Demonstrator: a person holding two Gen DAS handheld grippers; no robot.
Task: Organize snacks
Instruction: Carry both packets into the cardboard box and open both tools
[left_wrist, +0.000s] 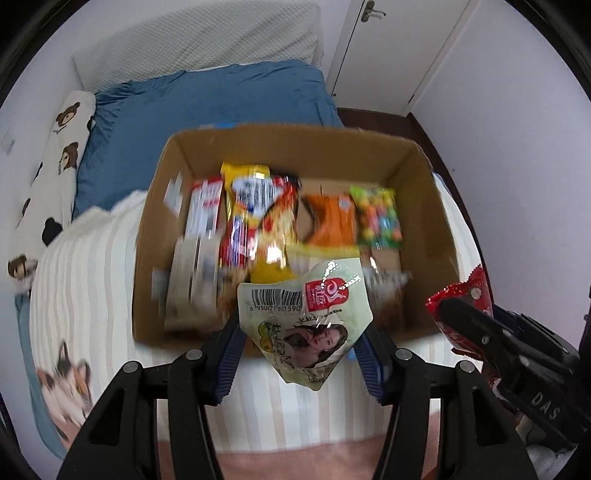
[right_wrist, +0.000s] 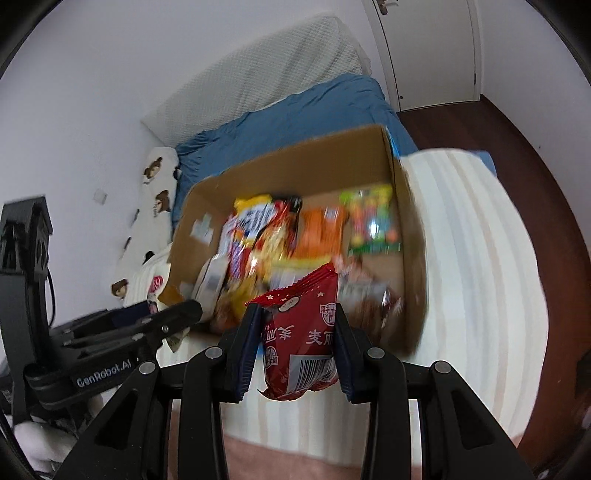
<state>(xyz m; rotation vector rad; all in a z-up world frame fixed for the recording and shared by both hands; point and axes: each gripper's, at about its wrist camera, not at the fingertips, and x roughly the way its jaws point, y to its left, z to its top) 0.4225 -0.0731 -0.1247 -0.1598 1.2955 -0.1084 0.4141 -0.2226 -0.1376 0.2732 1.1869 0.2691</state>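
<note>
My left gripper (left_wrist: 301, 338) is shut on a pale green snack pouch (left_wrist: 306, 321) with a barcode and a red logo, held above the near edge of an open cardboard box (left_wrist: 291, 144). My right gripper (right_wrist: 299, 334) is shut on a red snack bag (right_wrist: 301, 339), also near the box's (right_wrist: 295, 162) front edge. In the left wrist view that right gripper (left_wrist: 461, 325) shows at the right with the red bag (left_wrist: 465, 295). Inside the box stand several packets: a yellow one (left_wrist: 247, 199), an orange one (left_wrist: 328, 221) and a bag of coloured candy (left_wrist: 378, 218).
The box rests on a cream striped blanket (left_wrist: 92, 266) over a bed with a blue sheet (left_wrist: 207, 99). A bear-print pillow (left_wrist: 55, 155) lies along the left wall. White doors (left_wrist: 399, 48) and dark wood floor (right_wrist: 517, 155) lie to the right.
</note>
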